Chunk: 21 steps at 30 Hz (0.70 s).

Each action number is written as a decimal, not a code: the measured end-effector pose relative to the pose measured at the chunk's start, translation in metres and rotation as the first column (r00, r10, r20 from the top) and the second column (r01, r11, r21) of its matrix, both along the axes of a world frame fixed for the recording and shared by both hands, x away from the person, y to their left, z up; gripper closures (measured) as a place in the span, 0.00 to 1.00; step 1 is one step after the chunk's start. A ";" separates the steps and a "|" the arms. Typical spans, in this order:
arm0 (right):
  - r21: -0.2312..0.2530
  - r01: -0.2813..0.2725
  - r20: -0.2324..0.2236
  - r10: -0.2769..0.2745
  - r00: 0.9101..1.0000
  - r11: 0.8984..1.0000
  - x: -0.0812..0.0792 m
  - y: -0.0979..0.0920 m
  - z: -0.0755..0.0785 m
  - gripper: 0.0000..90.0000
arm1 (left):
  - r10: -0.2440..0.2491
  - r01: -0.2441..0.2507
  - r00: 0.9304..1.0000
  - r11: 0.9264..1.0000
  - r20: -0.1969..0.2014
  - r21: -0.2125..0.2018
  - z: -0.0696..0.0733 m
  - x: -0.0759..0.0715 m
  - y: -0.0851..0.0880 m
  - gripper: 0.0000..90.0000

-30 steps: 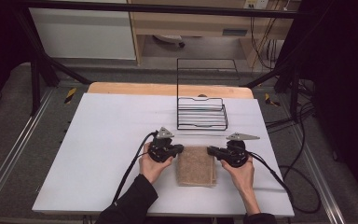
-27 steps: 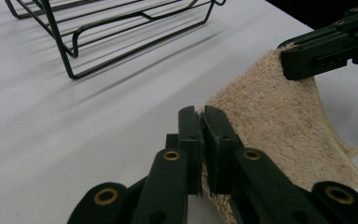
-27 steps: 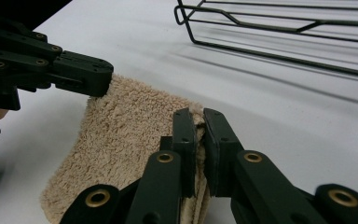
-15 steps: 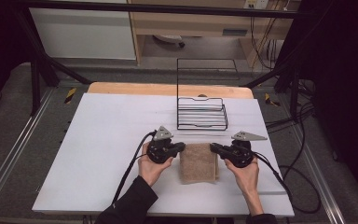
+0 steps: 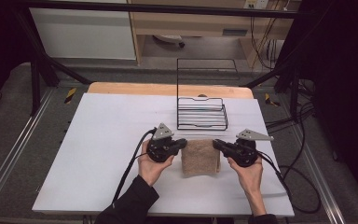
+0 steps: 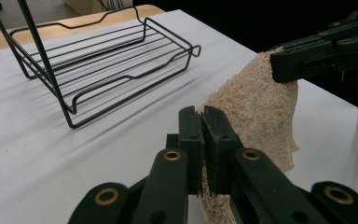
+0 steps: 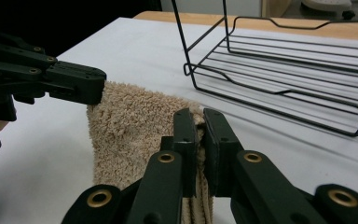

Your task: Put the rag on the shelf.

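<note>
Two grippers are both clamped on one beige towel [image 5: 201, 157], which sits on the white table [image 5: 98, 140] w/ its far edge raised off the surface. Your left gripper [image 5: 184, 142] pinches the towel's far left corner; in the left gripper view its jaws are closed on the terry cloth. Your right gripper [image 5: 214, 143] pinches the far right corner, jaws likewise closed on fabric per the right gripper view. Towel hangs btwn the two jaw sets, folded, lower part resting on the table nearer you. Black wire rack [image 5: 202, 113] stands just beyond the towel, apart from it, w/ a tall wire frame at its back. Wooden board [image 5: 121, 87] runs along the table's far edge.
</note>
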State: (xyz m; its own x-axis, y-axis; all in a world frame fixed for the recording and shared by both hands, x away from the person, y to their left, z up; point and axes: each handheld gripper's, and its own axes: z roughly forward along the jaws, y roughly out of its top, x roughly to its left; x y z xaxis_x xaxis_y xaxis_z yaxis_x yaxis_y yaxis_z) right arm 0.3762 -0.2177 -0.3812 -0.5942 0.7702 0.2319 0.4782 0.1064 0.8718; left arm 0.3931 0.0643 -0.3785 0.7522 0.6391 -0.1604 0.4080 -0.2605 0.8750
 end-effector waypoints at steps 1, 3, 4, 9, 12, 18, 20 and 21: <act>-0.002 0.002 0.011 -0.002 1.000 1.000 -0.001 0.000 0.003 0.94 | 0.000 0.000 1.000 1.000 0.007 -0.002 0.002 0.000 0.000 0.96; -0.003 0.007 0.020 -0.007 1.000 1.000 -0.003 0.000 0.005 0.94 | 0.000 0.000 1.000 1.000 0.011 -0.006 0.005 0.000 -0.001 0.96; -0.002 0.008 0.024 -0.008 1.000 1.000 -0.003 0.000 0.006 0.94 | 0.000 0.000 1.000 1.000 0.014 -0.009 0.006 0.000 0.000 0.96; 0.001 0.012 0.043 -0.012 0.999 1.000 -0.005 0.000 0.010 0.94 | 0.005 -0.004 1.000 1.000 0.024 -0.018 0.010 0.000 0.000 0.96; 0.002 0.020 0.064 -0.020 0.998 1.000 -0.006 0.000 0.013 0.94 | 0.012 -0.011 0.999 1.000 0.036 -0.020 0.013 0.001 0.000 0.96; 0.003 0.027 0.084 -0.027 0.996 1.000 -0.006 0.001 0.017 0.94 | 0.015 -0.013 0.999 0.999 0.045 -0.032 0.018 0.002 0.000 0.96; 0.006 0.028 0.094 -0.029 0.995 1.000 -0.007 0.002 0.020 0.94 | 0.017 -0.015 0.999 0.999 0.051 -0.035 0.020 0.002 0.001 0.96; 0.007 0.029 0.097 -0.030 0.995 1.000 -0.007 0.002 0.021 0.94 | 0.021 -0.018 0.998 0.999 0.059 -0.038 0.023 0.003 0.001 0.96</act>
State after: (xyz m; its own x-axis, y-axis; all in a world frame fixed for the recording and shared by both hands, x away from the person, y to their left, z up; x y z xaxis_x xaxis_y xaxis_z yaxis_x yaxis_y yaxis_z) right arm 0.3692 -0.2156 -0.3603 -0.5911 0.7865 0.1788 0.3944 0.0886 0.9146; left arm 0.3958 0.0652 -0.3553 0.7485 0.6481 -0.1402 0.3601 -0.2197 0.9067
